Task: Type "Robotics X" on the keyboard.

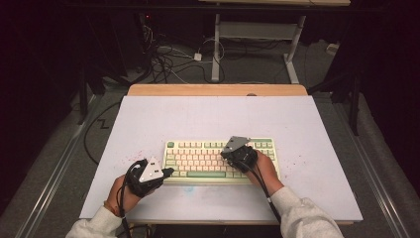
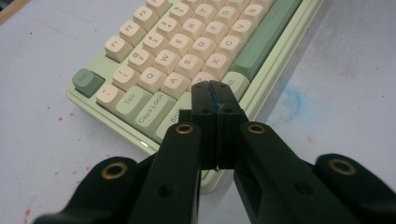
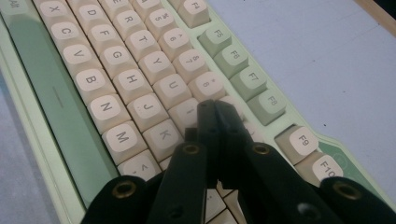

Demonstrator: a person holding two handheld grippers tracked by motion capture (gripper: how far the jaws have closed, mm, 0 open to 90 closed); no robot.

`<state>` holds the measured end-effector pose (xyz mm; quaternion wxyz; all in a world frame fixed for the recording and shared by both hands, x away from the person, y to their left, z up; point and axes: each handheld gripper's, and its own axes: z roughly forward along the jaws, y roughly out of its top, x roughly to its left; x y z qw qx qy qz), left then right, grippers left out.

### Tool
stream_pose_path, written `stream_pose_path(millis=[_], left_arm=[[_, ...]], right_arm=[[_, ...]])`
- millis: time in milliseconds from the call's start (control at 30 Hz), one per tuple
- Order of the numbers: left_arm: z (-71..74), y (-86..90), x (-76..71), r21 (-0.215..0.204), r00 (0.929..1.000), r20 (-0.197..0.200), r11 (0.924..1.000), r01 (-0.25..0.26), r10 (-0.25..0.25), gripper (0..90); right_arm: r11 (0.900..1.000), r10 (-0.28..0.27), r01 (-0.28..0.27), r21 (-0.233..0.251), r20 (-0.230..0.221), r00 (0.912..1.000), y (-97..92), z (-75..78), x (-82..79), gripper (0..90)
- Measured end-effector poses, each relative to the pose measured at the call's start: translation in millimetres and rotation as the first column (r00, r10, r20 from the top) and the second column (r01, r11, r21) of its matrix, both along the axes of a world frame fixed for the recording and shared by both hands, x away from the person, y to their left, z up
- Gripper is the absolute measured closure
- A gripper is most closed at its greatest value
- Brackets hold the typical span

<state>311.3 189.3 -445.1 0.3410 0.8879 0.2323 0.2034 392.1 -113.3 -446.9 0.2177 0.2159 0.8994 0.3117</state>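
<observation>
A pale green keyboard [image 1: 218,157] with cream and green keys lies on the white table top [image 1: 148,124], near the front. My left gripper [image 1: 170,171] rests at the keyboard's front left corner, jaws shut and empty. In the left gripper view its tips [image 2: 214,88] hover over the keys near Z and Shift of the keyboard [image 2: 187,56]. My right gripper [image 1: 232,154] is over the right half of the keys, also shut with nothing held. In the right gripper view its tips [image 3: 214,106] sit above the I and O keys of the keyboard [image 3: 116,84].
The table's wooden far edge [image 1: 218,89] shows behind the white top. Red specks [image 1: 133,157] and a faint blue smudge [image 2: 289,100] mark the surface near the keyboard. Beyond the table, cables [image 1: 168,59] and a desk frame [image 1: 257,34] stand on the floor.
</observation>
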Motion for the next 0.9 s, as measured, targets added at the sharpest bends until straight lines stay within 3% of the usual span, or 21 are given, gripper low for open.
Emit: stream_pose_path(millis=[133, 467, 900], left_arm=[[0.1, 0.0, -0.1, -0.001, 1.0, 0.0, 1.0, 0.0, 0.0, 87.7], [0.3, -1.9, -0.5, 0.002, 1.0, 0.004, 1.0, 0.002, -0.002, 87.7], [3.7, -3.3, -1.6, -0.006, 0.9997, 0.025, 1.0, 0.005, -0.005, 87.7]], right_arm=[[0.9998, 0.004, -0.004, -0.022, -0.003, 1.0, 1.3, -0.7, -1.1, 90.0], [0.9986, 0.008, -0.011, 0.051, 0.043, 0.999, -7.7, 13.1, -10.5, 90.0], [0.9889, 0.012, -0.023, 0.147, 0.072, 0.9973, -19.0, 26.7, -27.1, 90.0]])
